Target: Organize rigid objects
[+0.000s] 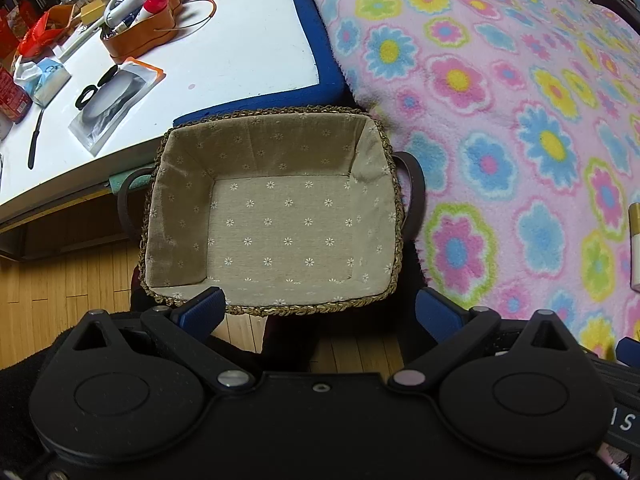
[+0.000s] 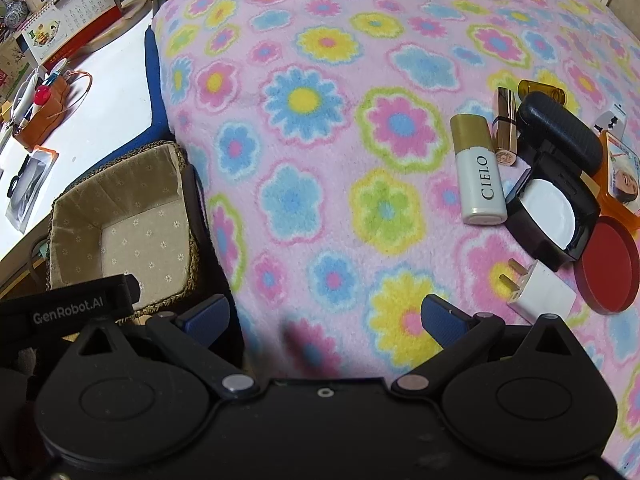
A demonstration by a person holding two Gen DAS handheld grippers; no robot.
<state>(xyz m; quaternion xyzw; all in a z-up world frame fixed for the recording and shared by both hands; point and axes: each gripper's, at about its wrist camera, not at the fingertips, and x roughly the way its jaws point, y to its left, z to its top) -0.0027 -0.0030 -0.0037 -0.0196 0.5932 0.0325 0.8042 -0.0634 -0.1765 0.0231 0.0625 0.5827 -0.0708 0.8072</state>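
Observation:
A woven basket (image 1: pixel 390 216) with a beige flowered lining stands empty beside the bed; it also shows in the right wrist view (image 2: pixel 80 208). My left gripper (image 1: pixel 320 314) is open and empty just above the basket's near rim. My right gripper (image 2: pixel 324 320) is open and empty above the flowered blanket (image 2: pixel 320 140). On the blanket at the right lie a white CIELO bottle (image 2: pixel 482 184), a gold lipstick (image 2: pixel 506 124), an amber vial (image 2: pixel 540 90), a black case (image 2: pixel 560 132), an open compact (image 2: pixel 548 212), a white plug (image 2: pixel 540 292) and a red lid (image 2: pixel 610 264).
A white desk (image 1: pixel 224 48) stands left of the basket with an orange organiser (image 1: pixel 140 32), a tissue pack (image 1: pixel 48 78), a plastic pouch (image 1: pixel 112 108) and a black pen (image 1: pixel 35 140). Wooden floor (image 1: pixel 60 276) lies below. An orange-framed card (image 2: pixel 620 176) lies at the blanket's right edge.

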